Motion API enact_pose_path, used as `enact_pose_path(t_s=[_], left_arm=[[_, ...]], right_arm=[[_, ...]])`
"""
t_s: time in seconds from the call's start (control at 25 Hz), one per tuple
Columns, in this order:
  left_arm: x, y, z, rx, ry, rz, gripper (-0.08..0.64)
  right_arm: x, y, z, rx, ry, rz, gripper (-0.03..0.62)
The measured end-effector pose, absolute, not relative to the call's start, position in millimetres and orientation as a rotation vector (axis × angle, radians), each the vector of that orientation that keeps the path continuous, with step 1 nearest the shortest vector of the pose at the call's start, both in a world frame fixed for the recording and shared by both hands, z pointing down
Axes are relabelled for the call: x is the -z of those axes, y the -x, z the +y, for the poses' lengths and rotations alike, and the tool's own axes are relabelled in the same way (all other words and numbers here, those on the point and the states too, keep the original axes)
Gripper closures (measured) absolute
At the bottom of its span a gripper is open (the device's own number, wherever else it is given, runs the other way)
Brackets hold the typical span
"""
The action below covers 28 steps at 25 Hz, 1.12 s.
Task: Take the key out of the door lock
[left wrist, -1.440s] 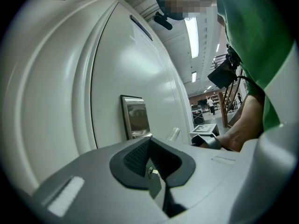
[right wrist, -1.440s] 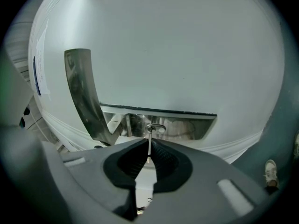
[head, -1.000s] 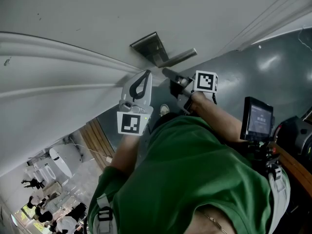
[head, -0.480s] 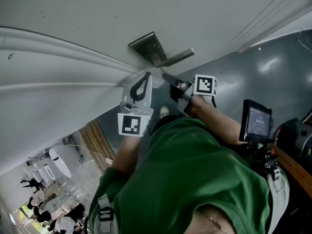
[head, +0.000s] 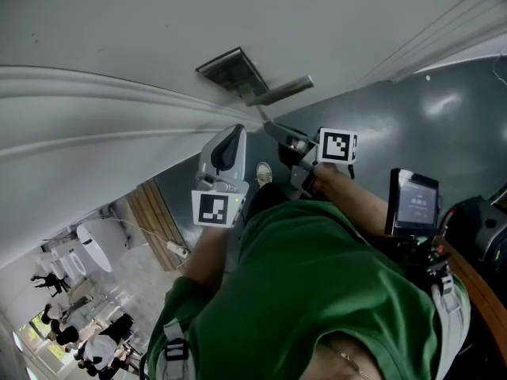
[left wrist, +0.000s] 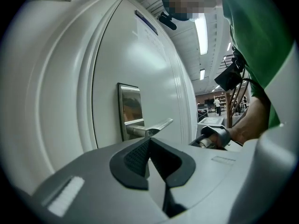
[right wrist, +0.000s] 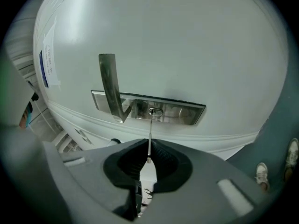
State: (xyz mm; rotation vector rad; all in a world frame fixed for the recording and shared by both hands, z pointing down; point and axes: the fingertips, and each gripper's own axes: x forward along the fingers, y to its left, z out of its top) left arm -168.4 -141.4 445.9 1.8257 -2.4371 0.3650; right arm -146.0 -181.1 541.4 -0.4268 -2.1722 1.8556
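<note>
Now | right tongs [right wrist: 148, 151]: pinched on key [right wrist: 149, 131] | left tongs [left wrist: 148, 148]: closed together, empty

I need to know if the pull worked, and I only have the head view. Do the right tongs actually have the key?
Observer: Yes. The right gripper view shows the right tongs shut on a thin key, seen edge-on.
Operator: Is its tip out of the keyhole?
Observer: The tip sits right at the keyhole in the lock plate. I cannot tell whether it is fully out.
Operator: And the left tongs?
Observer: The left gripper view shows the left tongs shut with nothing between them, and the door handle just beyond them.
</note>
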Motion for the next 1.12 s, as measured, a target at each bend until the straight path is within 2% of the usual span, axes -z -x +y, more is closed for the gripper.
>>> enact_pose_path(t_s=[0.56, 1.12], left_arm=[[-472, 165, -127, -0.162, -1.713, -2.454, 0.557], [-453, 140, -88, -0.013, -1.710, -2.466, 0.557]], right_arm=[[-511, 133, -174, -1.483, 0.465, -2.445, 0.568], [-479, 100, -144, -1.194, 0.433, -2.629, 0.566]])
